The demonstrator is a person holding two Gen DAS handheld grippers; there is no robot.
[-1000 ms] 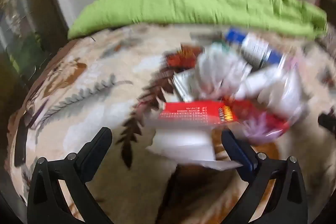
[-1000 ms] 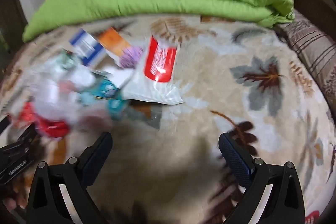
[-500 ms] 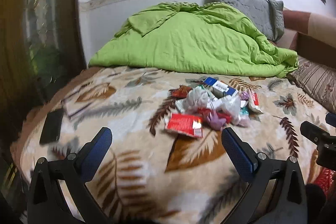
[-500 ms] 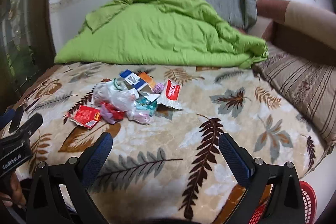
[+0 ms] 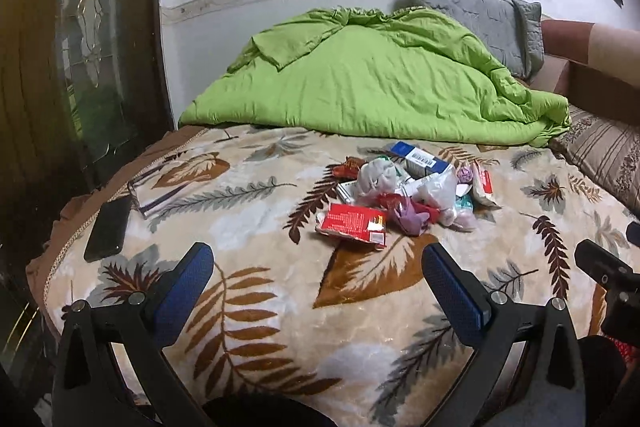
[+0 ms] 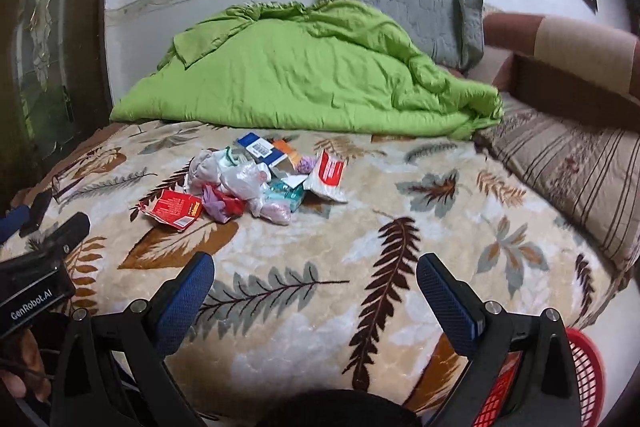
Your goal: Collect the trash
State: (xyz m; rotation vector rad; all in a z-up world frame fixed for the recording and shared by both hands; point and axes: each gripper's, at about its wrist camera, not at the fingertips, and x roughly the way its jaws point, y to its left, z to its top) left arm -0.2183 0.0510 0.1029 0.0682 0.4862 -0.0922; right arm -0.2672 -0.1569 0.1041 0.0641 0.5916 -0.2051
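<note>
Both my hand-held grippers, left (image 5: 318, 269) and right (image 6: 316, 279), spread wide, holding nothing, over the bed (image 6: 280, 307). Red basket (image 6: 588, 371) at 4 o'clock. Trash pile (image 5: 400, 191) at 12, mid-blanket. Green duvet (image 5: 372, 87) beyond.

Open ground: a broad stretch of beige leaf-patterned plush blanket (image 5: 256, 307) lies bare between both wide-open claws and the heap of crumpled wrappers, cartons and plastic bags (image 5: 404, 187) at mid-bed.
Right of heap: bare blanket (image 6: 460, 227) as far as the striped brown pillow (image 6: 568, 163).
Behind heap: bunched lime-green quilt (image 5: 380, 87), near its far edge, closes that side.
Left edge: flat black phone (image 5: 108, 227) and folded spectacles (image 5: 152, 193), well apart from the heap.
Near right corner, below the bed edge: red plastic mesh basket (image 6: 584, 371).
</note>
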